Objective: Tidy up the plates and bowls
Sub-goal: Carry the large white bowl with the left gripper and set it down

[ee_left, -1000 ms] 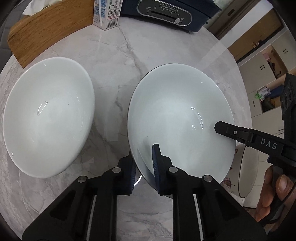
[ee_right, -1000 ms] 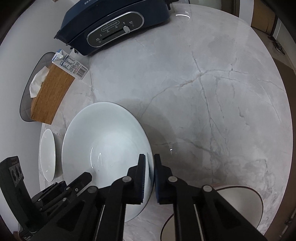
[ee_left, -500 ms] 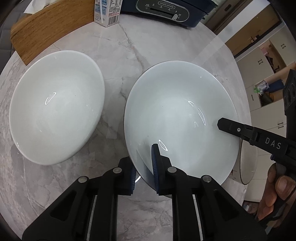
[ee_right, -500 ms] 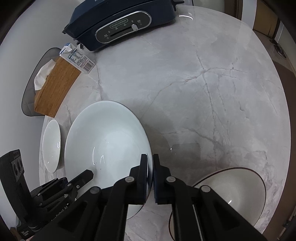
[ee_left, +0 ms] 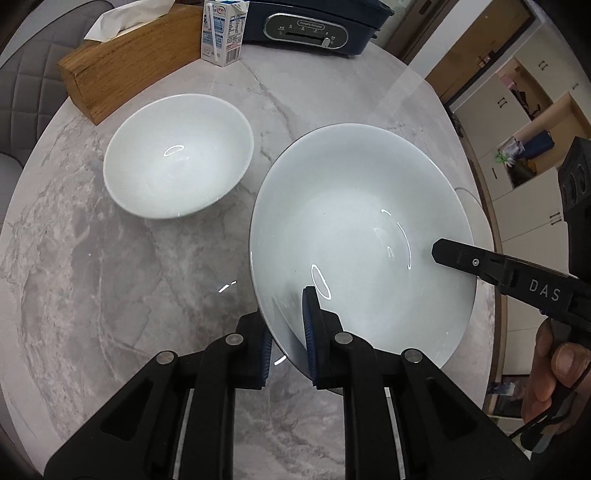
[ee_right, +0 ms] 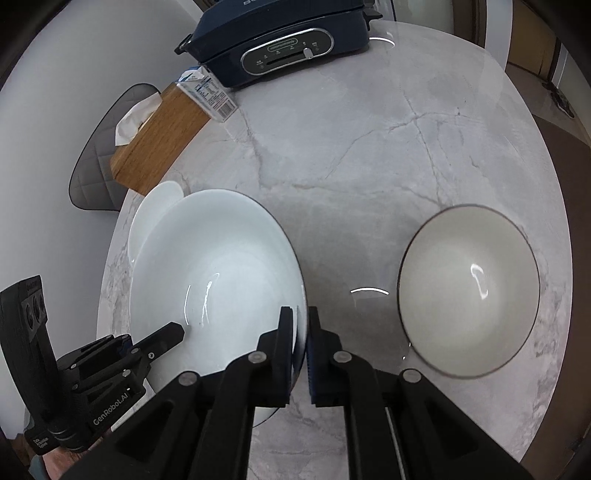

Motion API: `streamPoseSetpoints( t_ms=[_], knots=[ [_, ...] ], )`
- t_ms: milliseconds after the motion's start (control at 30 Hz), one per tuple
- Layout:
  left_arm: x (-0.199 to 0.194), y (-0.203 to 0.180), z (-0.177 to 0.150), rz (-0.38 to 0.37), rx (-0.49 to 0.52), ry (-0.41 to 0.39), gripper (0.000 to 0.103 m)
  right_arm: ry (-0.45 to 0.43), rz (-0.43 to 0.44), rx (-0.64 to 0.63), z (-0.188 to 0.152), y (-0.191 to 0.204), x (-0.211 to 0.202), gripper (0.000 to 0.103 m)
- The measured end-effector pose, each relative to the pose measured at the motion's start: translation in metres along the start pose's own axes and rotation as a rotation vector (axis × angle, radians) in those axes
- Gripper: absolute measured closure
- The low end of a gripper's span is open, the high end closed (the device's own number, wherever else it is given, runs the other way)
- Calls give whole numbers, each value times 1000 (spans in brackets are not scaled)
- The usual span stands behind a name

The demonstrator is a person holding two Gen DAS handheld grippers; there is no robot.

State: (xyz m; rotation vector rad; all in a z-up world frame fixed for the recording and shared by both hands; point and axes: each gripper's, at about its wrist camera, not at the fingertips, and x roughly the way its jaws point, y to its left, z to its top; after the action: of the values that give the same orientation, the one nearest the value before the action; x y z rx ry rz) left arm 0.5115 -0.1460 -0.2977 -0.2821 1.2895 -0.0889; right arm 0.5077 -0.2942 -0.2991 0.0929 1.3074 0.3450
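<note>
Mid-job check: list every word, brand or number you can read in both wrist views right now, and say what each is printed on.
"DAS" – on the right gripper finger arm, left wrist view.
"GenRobot.AI" – on the left gripper body, right wrist view.
Milk carton: nutrition print and barcode, too small to read.
Blue appliance: panel brand script and button labels, too blurred to read.
Bowls and tissue box: no text.

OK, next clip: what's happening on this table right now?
A person is carrying a large white bowl with both tools at once. The left tool is clamped on the bowl's near rim, and the right tool is clamped on the opposite rim. A smaller white bowl sits to the left on the marble table, and a dark-rimmed bowl sits to the right. A tissue box, a milk carton and a blue appliance stand at the far edge.
</note>
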Motion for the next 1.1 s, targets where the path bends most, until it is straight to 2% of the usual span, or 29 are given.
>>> streamPoseSetpoints(
  t_ms=[333, 600, 733, 800, 1100],
  knots=[
    [-14, 23, -75, -17, 75, 65, 90, 8, -8, 46, -84, 21, 4, 94],
    [-9, 37, -113, 12, 115, 84, 90, 24, 9, 104, -130, 28, 29, 92],
    [-5, 37, -117, 25, 128, 77, 90, 19, 13, 111, -134, 27, 33, 92],
    [0, 35, -107, 29, 128, 81, 90, 11, 4, 102, -136, 28, 32, 92],
    [10, 31, -101, 38, 121, 85, 90, -16, -24, 70, -134, 27, 32, 92]
  ],
)
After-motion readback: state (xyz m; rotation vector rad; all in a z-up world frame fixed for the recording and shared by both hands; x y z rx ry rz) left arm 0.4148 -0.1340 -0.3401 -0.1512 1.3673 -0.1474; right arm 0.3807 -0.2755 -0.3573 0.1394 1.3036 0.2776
